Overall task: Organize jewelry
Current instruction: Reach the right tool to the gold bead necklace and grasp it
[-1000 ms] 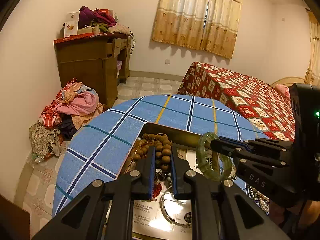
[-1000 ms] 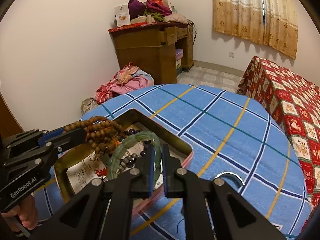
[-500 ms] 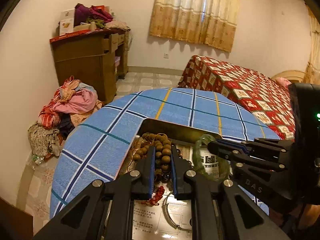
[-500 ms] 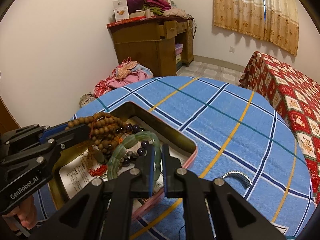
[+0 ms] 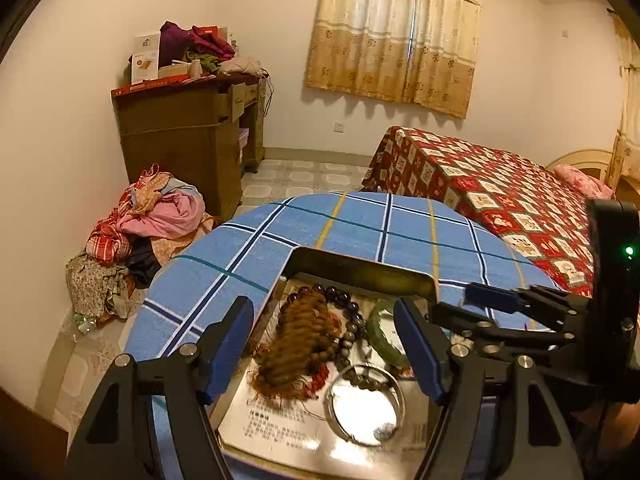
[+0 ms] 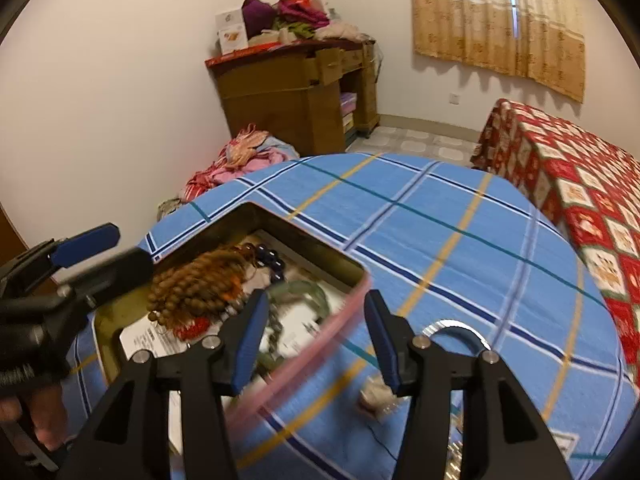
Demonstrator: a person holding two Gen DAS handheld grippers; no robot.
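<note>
Left tool (image 5: 326, 344) and right tool (image 6: 314, 340): both spread wide, gripping nothing. Below them, tin (image 5: 360, 270) on the checked desk (image 6: 460, 240) holds wooden beads (image 5: 304, 344), green bangle (image 5: 384, 336), and silver bangle (image 5: 366, 404).

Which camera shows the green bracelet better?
The left wrist view. There the green bracelet lies in the tin beside the brown beads, fairly sharp, only its right side hidden by a finger. In the right wrist view it is blurred and partly behind a finger.
</note>
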